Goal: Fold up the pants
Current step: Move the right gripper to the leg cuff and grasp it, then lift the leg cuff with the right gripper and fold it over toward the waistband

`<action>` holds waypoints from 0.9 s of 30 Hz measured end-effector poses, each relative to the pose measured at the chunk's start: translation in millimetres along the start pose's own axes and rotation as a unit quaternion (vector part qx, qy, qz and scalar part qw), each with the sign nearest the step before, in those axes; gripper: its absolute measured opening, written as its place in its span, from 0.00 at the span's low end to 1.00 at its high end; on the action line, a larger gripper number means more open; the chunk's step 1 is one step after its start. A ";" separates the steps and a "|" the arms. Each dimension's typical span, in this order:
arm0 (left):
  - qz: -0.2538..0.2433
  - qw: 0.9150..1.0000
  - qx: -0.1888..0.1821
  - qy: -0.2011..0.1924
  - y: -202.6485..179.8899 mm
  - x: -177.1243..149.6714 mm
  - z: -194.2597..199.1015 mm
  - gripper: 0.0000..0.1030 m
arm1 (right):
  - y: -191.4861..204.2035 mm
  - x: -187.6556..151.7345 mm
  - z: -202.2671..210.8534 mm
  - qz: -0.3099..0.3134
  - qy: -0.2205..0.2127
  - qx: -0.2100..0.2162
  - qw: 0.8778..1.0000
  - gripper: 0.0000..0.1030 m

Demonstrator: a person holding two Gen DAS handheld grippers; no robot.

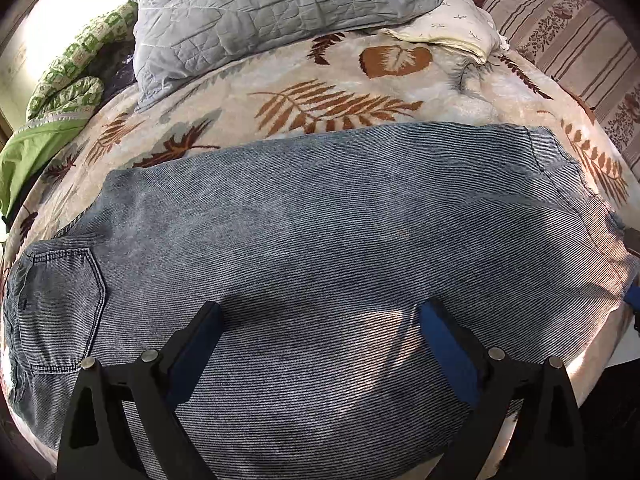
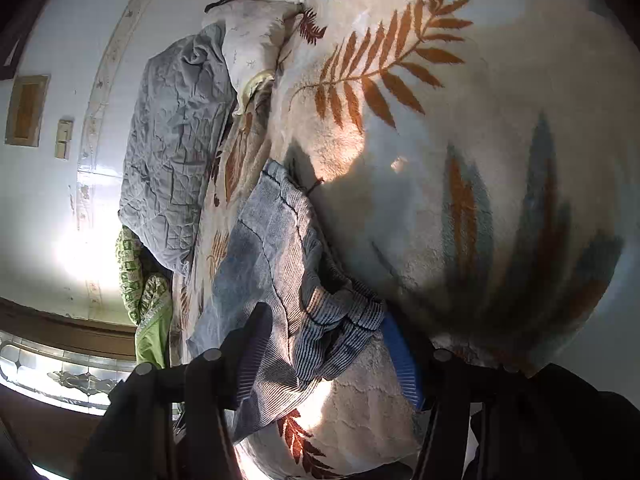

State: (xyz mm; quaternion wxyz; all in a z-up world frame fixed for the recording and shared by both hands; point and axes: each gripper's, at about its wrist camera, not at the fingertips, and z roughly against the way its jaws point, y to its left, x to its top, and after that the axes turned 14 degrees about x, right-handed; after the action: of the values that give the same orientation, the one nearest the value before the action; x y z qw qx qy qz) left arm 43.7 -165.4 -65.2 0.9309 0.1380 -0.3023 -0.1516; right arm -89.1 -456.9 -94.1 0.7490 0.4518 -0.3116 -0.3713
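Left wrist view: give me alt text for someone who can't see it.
Blue-grey striped pants lie flat across a leaf-patterned blanket, back pocket at left. The left gripper hovers above them, jaws wide open. A grey quilt is bunched behind.

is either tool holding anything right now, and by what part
The left tool is open over the pants, holding nothing. The right tool is open around the bunched leg hem, not clamped.

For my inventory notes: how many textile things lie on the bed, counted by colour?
Blue-grey: 2, pants and quilt
Green: 1, patterned cloth
White: 1, pillow
Total: 4
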 end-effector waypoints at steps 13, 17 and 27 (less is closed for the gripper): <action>-0.004 1.000 -0.007 0.013 28.6 -11.8 -4.5 1.00 | 40.6 -4.5 -6.9 0.113 0.014 -0.093 0.989 0.27; 0.004 1.000 -0.015 0.012 30.1 -12.3 -5.9 1.00 | 87.4 -14.7 -2.9 0.188 0.001 -0.106 0.977 0.23; 0.122 0.990 -0.076 0.010 114.3 -24.5 10.3 0.99 | 240.3 -97.9 -36.4 0.386 0.011 -0.031 0.922 0.18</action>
State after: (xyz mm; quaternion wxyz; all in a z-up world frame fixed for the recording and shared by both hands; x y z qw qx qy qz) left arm 41.3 -53.5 -30.0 0.9531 0.0309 -0.2953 -0.0583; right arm -45.8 -282.7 96.8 0.8514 0.2774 -0.4415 -0.0577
